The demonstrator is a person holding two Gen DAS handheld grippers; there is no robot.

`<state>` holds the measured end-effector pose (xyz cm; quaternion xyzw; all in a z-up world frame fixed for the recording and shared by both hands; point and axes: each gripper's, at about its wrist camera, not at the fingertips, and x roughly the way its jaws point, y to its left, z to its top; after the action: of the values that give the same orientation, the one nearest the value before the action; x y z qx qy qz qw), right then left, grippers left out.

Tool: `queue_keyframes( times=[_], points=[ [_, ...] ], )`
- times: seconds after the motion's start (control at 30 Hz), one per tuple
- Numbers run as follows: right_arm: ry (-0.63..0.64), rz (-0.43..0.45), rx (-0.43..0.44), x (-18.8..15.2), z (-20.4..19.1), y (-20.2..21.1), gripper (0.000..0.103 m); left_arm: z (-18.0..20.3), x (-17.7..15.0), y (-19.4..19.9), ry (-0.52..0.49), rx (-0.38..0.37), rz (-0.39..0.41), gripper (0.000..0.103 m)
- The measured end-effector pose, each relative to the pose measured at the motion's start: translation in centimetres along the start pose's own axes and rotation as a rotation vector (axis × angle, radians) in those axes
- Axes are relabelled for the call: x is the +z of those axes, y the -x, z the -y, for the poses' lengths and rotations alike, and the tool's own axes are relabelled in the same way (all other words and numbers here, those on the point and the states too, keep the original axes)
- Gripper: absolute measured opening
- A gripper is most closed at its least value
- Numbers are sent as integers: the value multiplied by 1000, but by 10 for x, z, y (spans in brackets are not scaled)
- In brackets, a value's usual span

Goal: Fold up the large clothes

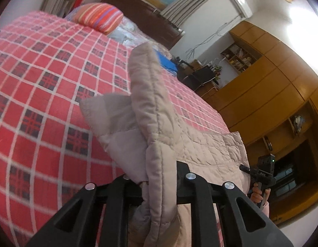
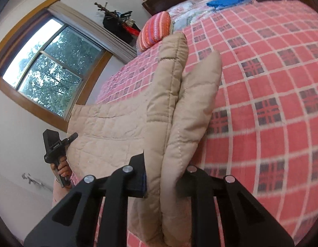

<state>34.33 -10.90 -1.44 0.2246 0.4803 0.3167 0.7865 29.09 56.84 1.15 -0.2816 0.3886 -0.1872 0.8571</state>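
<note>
Holding: a beige quilted jacket (image 1: 159, 123) by two bunched edges, lifted over the bed.
Left gripper (image 1: 159, 185): my fingers are clamped on a thick fold of the jacket.
Right gripper (image 2: 167, 175): closed tight on another padded fold.
Jacket: stretched between my two grippers, above the red checked bedspread (image 2: 272, 82).
Pillow (image 1: 99, 16): striped, at the bed's head.

Your bed (image 1: 35, 82) is covered by a red checked blanket (image 2: 272, 103). On it you have the beige quilted jacket (image 1: 210, 148) partly spread out, a striped pillow (image 1: 98, 16) near the headboard, and a blue folded item (image 2: 229, 1) beyond it.
</note>
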Motion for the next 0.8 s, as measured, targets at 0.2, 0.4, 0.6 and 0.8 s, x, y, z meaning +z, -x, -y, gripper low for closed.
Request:
queue_keyframes(
  times=[0.2,0.4,0.6,0.8],
  points=[
    [65,44,5,-47,-28,45,17,23,-42,47,-54,-17,33,17],
    [69,12,-6,-83,-28,47,17,14,-89,60,-42,4,4,17],
    [-12,-60,-54,-103,1,18,17,-22,-124,37,13,88,-79,19],
    [-74,-102,-89,-109,24,-1,21,-49,-139,20,60,108,-131,25]
  ],
)
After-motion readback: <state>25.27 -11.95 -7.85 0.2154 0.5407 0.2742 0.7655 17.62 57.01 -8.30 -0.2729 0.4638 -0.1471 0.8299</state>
